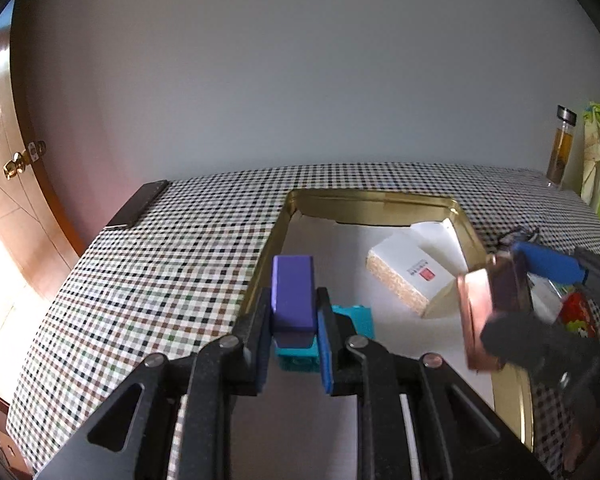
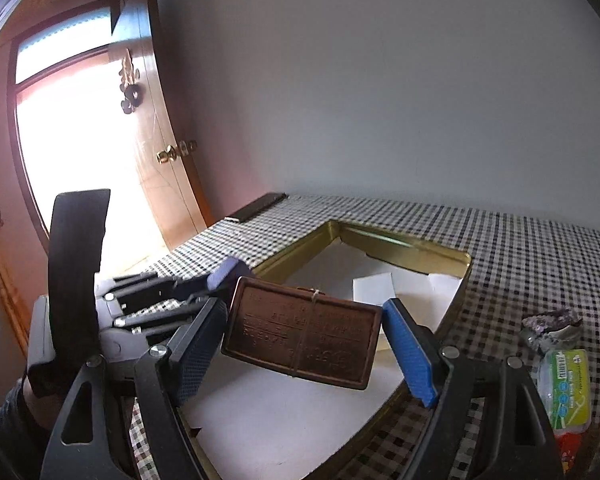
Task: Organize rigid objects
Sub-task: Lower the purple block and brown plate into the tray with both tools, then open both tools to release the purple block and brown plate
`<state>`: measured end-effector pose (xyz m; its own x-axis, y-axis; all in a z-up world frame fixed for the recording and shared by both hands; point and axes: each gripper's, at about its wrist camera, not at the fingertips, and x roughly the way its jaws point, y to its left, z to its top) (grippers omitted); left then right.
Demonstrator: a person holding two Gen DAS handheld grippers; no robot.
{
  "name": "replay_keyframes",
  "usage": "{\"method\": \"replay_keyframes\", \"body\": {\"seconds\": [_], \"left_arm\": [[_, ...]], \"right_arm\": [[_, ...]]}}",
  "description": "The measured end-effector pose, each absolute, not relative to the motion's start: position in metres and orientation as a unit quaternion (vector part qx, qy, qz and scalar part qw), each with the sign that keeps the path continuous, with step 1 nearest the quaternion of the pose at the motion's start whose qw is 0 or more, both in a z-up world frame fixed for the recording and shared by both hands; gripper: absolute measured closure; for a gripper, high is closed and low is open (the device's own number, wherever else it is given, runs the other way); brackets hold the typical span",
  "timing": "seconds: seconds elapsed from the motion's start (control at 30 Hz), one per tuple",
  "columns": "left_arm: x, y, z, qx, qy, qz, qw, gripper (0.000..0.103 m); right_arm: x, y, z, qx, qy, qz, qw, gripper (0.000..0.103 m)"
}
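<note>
My left gripper (image 1: 294, 296) is shut on a purple block (image 1: 293, 292), held upright over the near left part of an open gold tin (image 1: 268, 248) lined with white paper. A teal brick (image 1: 356, 320) lies in the tin just below the block. A white box with a cork-coloured side (image 1: 408, 276) rests further back in the tin. My right gripper (image 2: 304, 312) is shut on a flat brown embossed tin (image 2: 300, 340), gripped by its short ends and tilted above the gold tin (image 2: 400, 240). In the left wrist view this brown tin (image 1: 476, 312) hangs at the gold tin's right edge.
The checked tablecloth (image 1: 160, 272) covers the table. A dark flat object (image 1: 140, 204) lies at its far left corner. A bottle of amber liquid (image 1: 560, 152) stands far right. A green packet (image 2: 568, 388) and a crumpled wrapper (image 2: 548, 328) lie right of the tin. A wooden door (image 2: 160, 160) stands left.
</note>
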<state>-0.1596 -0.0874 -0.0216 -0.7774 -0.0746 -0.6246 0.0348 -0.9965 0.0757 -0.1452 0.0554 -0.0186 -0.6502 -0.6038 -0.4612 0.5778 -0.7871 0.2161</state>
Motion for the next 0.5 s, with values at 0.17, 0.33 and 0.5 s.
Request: {"method": "replay_keyframes", "body": {"seconds": [0.17, 0.33, 0.5], "left_arm": [[-0.171, -0.091, -0.022, 0.347, -0.031, -0.937, 0.030, 0.085], [-0.178, -0.090, -0.026, 0.362, -0.031, -0.931, 0.032, 0.085], [-0.185, -0.086, -0.027, 0.371, -0.031, -0.928, 0.030, 0.085]], "right_arm": [[-0.152, 0.050, -0.024, 0.277, -0.015, -0.906, 0.319, 0.021], [-0.162, 0.046, -0.032, 0.297, -0.006, -0.902, 0.313, 0.021], [-0.168, 0.042, -0.041, 0.318, 0.010, -0.897, 0.306, 0.021]]}}
